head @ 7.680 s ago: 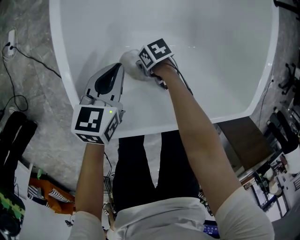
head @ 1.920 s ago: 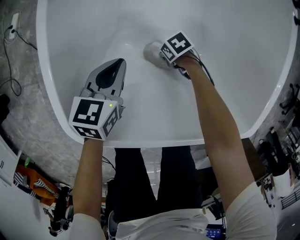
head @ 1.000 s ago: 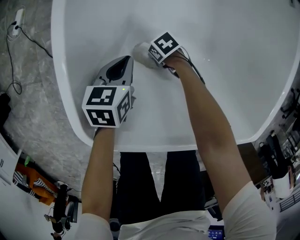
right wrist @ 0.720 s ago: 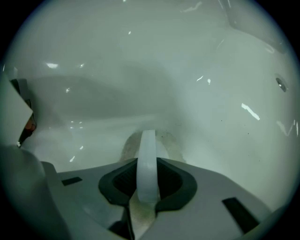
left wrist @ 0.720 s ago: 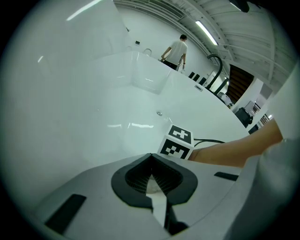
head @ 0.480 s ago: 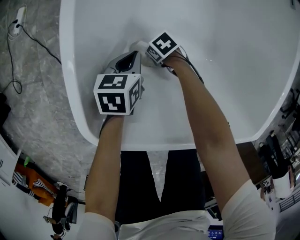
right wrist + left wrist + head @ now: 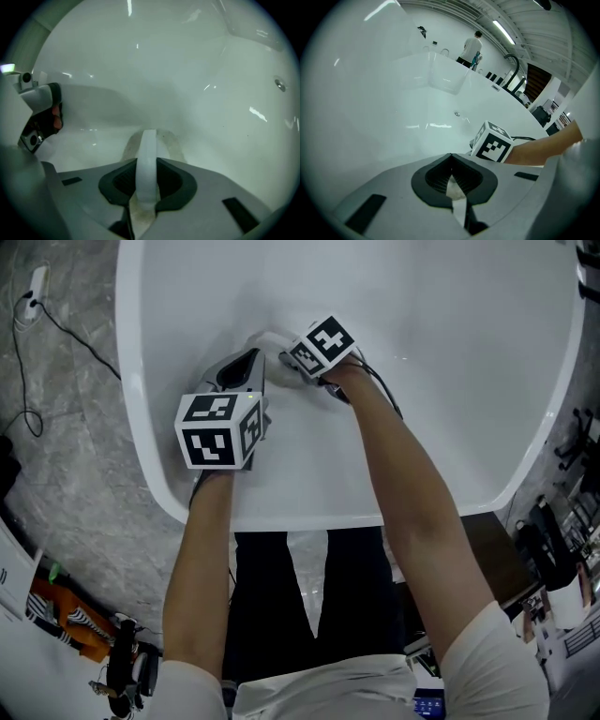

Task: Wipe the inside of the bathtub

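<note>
Bathtub [image 7: 450,381] white, seen from above. Compared with two seconds back, the left gripper [image 7: 248,358] has come forward from the near rim and now sits deep inside, just beside the right gripper [image 7: 283,352]; both have shifted toward the tub's left wall. Left gripper's jaws are pressed to a thin slit and grip nothing. Right gripper's jaws are clamped on the raised strap of a white wiping pad [image 7: 265,337]. The pad lies flat against the tub's inner surface, where the floor curves up into the left wall. Its long axis runs in line with the right gripper's jaws, and its free end points away toward the far-left wall.
</note>
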{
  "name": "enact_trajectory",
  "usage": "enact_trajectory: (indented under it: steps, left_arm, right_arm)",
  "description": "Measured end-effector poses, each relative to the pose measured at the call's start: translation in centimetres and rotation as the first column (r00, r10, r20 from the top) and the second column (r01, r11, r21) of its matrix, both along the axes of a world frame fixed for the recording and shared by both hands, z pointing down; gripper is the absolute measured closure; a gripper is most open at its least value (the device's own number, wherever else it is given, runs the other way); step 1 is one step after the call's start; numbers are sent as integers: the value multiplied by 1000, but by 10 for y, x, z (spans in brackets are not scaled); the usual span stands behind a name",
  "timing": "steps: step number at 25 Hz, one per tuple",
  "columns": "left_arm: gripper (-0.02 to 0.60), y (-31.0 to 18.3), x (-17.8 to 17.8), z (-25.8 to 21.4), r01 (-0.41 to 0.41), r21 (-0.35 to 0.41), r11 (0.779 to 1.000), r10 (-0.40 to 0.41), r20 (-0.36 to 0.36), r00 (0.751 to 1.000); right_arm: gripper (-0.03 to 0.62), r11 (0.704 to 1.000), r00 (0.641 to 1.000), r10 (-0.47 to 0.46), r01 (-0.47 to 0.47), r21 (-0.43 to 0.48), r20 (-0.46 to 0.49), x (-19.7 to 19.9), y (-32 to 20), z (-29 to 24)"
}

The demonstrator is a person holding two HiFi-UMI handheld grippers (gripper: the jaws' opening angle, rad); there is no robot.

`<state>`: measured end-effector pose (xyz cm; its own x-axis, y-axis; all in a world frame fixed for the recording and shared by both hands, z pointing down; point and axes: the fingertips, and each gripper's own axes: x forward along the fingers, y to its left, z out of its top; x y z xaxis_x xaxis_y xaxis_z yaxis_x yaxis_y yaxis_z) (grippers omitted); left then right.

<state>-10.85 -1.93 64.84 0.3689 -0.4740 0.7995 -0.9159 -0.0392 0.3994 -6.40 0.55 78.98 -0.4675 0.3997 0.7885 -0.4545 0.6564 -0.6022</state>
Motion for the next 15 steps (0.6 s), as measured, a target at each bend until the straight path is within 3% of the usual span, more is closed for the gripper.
enact_trajectory:
  steps: [9,15]
  left_arm:
    - [575,-6,12,-26,-20,17,1000,20,-5,1000]
    - [575,-11,23,-45,-29,36,999,30,-24,999]
  right_arm:
    - [499,990,995,85,-90,105,50,31,-14,-51]
    - [499,965,986,165,-167,201,29,48,-26,-85]
